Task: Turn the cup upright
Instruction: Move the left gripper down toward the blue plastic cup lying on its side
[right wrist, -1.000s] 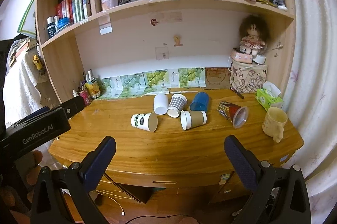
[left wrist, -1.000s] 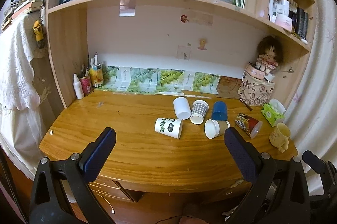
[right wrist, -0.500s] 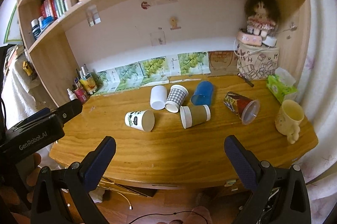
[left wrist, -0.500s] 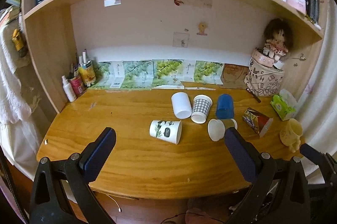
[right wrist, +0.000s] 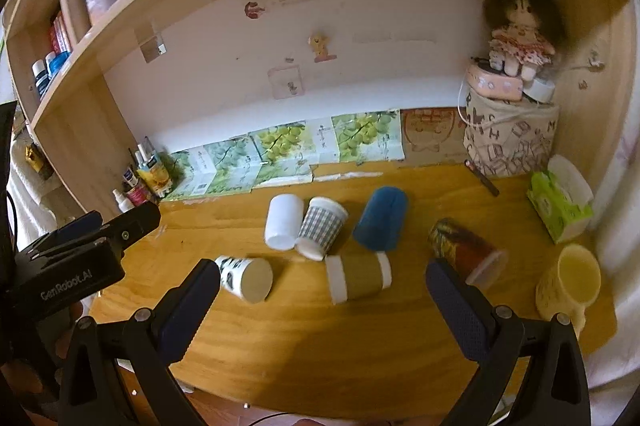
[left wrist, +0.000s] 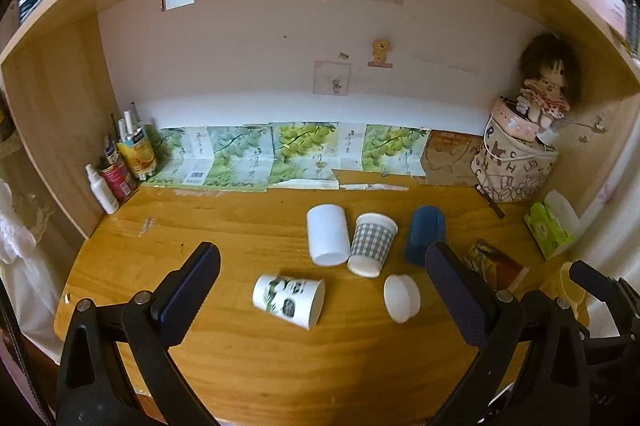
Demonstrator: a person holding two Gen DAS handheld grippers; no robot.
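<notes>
Several cups lie on their sides on the wooden desk [left wrist: 248,358]: a white leaf-print cup [left wrist: 289,300] [right wrist: 245,279], a plain white cup [left wrist: 327,240] [right wrist: 283,222], a checked cup [left wrist: 372,244] [right wrist: 322,227], a blue cup [left wrist: 425,235] [right wrist: 381,218], a brown-sleeved cup [right wrist: 358,278] [left wrist: 401,298] and a dark patterned cup [right wrist: 466,252] [left wrist: 496,264]. My left gripper [left wrist: 322,292] is open and empty, just in front of the leaf-print cup. My right gripper [right wrist: 322,296] is open and empty, with the brown-sleeved cup between its fingertips' lines of sight.
A yellow mug [right wrist: 568,286] stands upright at the desk's right edge. A green tissue pack [right wrist: 560,198], a printed fabric bin with a doll [right wrist: 512,130] and bottles at back left [left wrist: 120,166] line the desk. A shelf hangs overhead.
Both grippers have moved forward and lower toward the cups, which now fill more of each view. The cups have not moved.
</notes>
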